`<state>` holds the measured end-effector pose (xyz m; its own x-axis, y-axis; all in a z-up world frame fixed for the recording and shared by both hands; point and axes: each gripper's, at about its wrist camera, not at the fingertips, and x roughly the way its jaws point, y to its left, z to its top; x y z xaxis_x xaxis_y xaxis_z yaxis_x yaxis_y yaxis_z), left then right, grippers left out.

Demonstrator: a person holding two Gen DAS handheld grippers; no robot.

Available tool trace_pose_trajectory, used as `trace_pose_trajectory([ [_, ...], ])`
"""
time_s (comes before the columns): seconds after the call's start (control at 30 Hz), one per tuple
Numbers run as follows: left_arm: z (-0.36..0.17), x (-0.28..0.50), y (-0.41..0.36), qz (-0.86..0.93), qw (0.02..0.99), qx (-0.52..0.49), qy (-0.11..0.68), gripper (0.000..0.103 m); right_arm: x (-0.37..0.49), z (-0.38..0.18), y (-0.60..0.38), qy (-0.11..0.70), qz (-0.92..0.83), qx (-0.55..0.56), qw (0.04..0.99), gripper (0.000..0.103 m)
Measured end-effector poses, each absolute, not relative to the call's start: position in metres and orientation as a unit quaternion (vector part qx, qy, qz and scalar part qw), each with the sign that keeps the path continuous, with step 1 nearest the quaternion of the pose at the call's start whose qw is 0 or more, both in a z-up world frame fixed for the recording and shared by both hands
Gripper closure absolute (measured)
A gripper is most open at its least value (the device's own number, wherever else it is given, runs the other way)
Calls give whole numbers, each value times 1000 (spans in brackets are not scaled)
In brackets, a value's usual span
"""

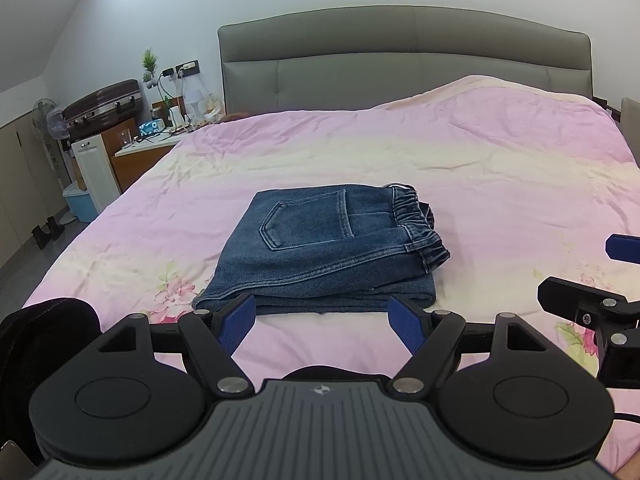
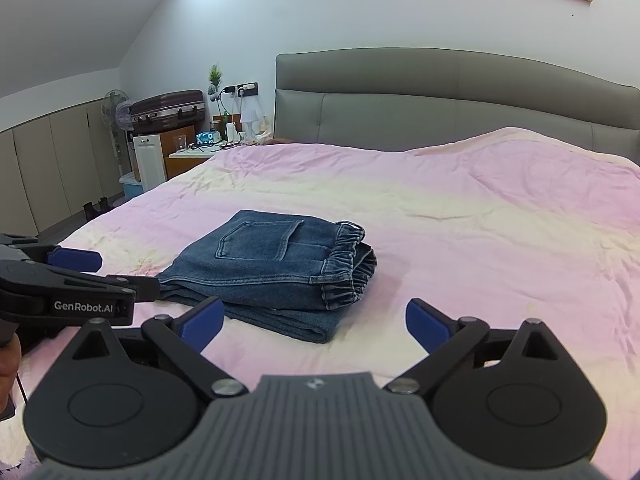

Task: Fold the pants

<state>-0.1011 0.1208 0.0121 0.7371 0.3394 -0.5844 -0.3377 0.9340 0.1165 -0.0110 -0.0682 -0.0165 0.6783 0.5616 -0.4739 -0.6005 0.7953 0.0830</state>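
Observation:
The blue denim pants (image 1: 328, 248) lie folded in a compact stack on the pink bedspread (image 1: 360, 152), back pocket up and elastic waistband to the right. They also show in the right wrist view (image 2: 276, 272). My left gripper (image 1: 322, 320) is open and empty, just short of the stack's near edge. My right gripper (image 2: 314, 322) is open and empty, near the stack's front right corner. The left gripper also shows in the right wrist view (image 2: 120, 276), at the left.
A grey padded headboard (image 1: 400, 60) stands at the back of the bed. To the left are a nightstand (image 1: 152, 148) with cables and bottles, a suitcase (image 1: 104, 104), a fan and a blue bin (image 1: 82, 200). A dark item (image 1: 48, 328) lies at the near left.

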Motion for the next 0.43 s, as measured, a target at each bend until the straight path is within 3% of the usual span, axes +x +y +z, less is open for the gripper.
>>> trace_pose_trajectory([
  [0.43,14,-102,118,175,936,11,304,14,-11,-16,-68,245,316,-40,916,9],
])
